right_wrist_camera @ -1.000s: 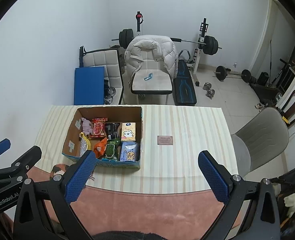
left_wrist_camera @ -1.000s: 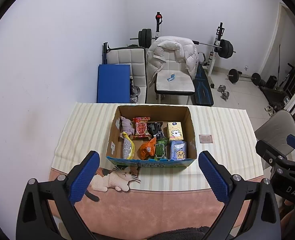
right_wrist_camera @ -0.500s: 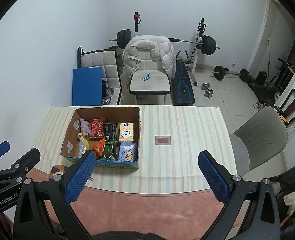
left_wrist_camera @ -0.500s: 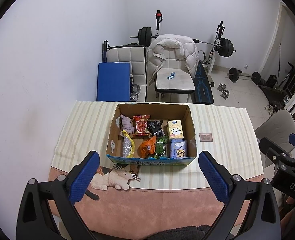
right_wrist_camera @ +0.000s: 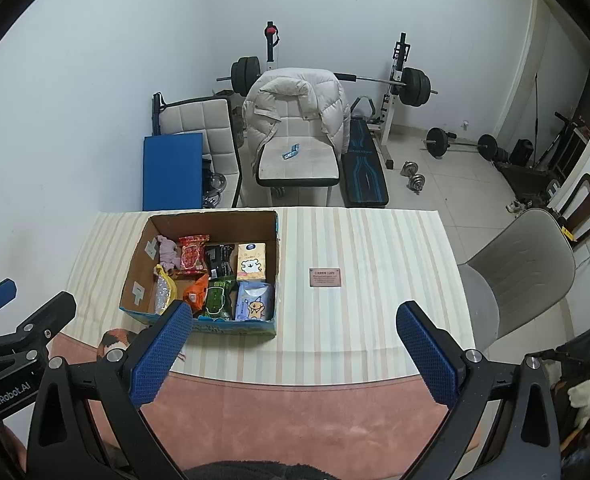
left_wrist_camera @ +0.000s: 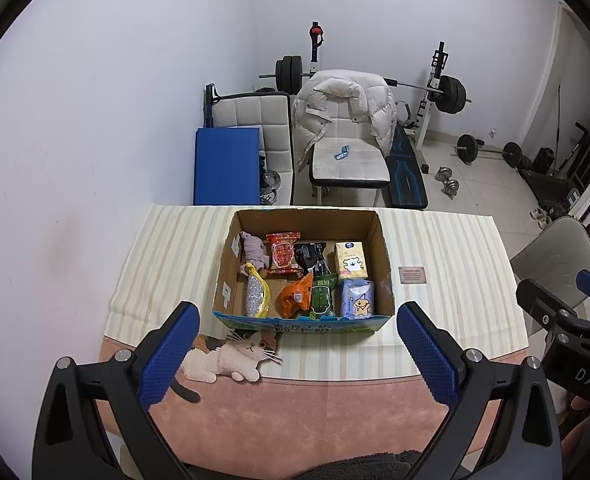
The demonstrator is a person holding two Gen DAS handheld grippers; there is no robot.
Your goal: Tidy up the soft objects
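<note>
An open cardboard box (left_wrist_camera: pixel 381 256) (right_wrist_camera: pixel 135 264) stands on a striped tablecloth. It holds several soft packs: a red snack bag (left_wrist_camera: pixel 282 253), an orange pack (left_wrist_camera: pixel 295 300), a green pack (left_wrist_camera: pixel 321 300), a yellow tissue pack (left_wrist_camera: pixel 349 260), a blue tissue pack (left_wrist_camera: pixel 357 299), a grey cloth (left_wrist_camera: pixel 253 249) and a yellow-edged pouch (left_wrist_camera: pixel 255 296). A cat picture (left_wrist_camera: pixel 231 356) lies flat in front of the box. My left gripper (left_wrist_camera: pixel 297 354) is open and empty, hovering before the box. My right gripper (right_wrist_camera: pixel 293 354) is open and empty, right of the box.
A small brown card (right_wrist_camera: pixel 325 277) lies on the cloth right of the box. The pink table edge (right_wrist_camera: pixel 295 400) is near me. A grey chair (right_wrist_camera: pixel 523 276) stands at the table's right. A chair with a white jacket (left_wrist_camera: pixel 345 112) and weight equipment stand behind.
Both grippers have drifted slightly, so the box sits a little higher in both views. Both stay open and empty. Nothing on the table moved.
</note>
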